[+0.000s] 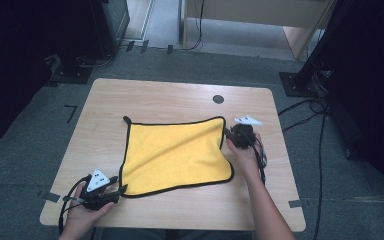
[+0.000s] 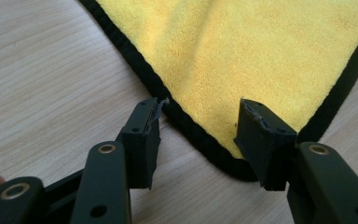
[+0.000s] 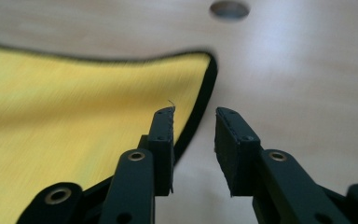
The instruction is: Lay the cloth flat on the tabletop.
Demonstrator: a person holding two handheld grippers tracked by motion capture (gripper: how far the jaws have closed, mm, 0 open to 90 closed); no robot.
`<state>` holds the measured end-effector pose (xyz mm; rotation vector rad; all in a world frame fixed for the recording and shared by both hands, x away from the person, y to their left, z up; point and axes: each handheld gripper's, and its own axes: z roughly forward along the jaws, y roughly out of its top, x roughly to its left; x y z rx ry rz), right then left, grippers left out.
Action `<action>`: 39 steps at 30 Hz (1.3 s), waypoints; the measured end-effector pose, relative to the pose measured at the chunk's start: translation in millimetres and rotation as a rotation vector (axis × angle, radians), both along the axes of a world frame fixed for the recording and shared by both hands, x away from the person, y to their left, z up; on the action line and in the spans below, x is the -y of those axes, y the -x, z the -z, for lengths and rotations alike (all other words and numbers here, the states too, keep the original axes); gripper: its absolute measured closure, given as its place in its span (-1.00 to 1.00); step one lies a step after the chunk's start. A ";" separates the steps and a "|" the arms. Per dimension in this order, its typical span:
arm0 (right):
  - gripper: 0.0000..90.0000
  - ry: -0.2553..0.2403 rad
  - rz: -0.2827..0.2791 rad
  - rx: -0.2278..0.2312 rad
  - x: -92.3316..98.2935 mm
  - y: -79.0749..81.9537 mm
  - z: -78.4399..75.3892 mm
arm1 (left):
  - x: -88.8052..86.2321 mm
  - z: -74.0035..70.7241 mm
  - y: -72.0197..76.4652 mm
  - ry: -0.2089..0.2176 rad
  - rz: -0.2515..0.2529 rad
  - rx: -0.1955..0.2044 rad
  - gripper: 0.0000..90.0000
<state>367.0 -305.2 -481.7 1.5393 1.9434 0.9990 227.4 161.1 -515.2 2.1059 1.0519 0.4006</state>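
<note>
Grey carpet is seen around a light wooden desk [image 1: 175,97] with rounded corners; dark stands and cables are placed at the room edges, at 10 and 3 o'clock from the desk. A round dark hole [image 1: 218,99] is set in the desk top toward 1 o'clock.

A yellow cloth [image 1: 177,152] with black edging is spread flat near the desk centre. Its far right corner is lifted slightly into a point, and a small black loop [image 1: 127,120] is seen at its far left corner.

The left gripper [image 1: 120,190] is held by the left hand [image 1: 87,212] at 7 o'clock on the desk, jaws aimed at the cloth's near left corner. In the left gripper view the jaws are spread wide, and the rounded black-edged corner of the cloth [image 2: 261,60] is framed between them; contact cannot be confirmed. A grey three-cornered plate [image 1: 98,180] is carried on top.

The right gripper [image 1: 228,134] is held by the right hand [image 1: 245,155] at 3 o'clock, just beside the cloth's right edge near the far right corner. In the right gripper view the jaws are parted, with the cloth's black edge [image 3: 200,107] running close by the left jaw and bare desk seen in the gap. Nothing is gripped by either gripper. A cable [image 1: 262,160] is trailed from the right gripper along the forearm.
</note>
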 end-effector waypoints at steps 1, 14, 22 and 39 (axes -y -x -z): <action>0.46 -0.022 -0.016 -0.018 3.3 13.1 3.6 | 0.3 0.0 0.1 -0.002 -0.002 0.002 0.08; 0.93 0.005 -0.125 -0.061 4.1 137.5 32.0 | 4.0 0.9 -1.5 -0.024 -0.021 0.018 -0.02; 1.00 0.089 -0.166 -0.081 19.6 184.1 21.2 | 3.5 1.3 -1.5 -0.018 -0.024 0.019 -0.04; 0.92 0.019 -0.066 -0.065 3.5 135.2 30.9 | 3.5 1.9 -1.8 -0.012 -0.029 0.020 -0.06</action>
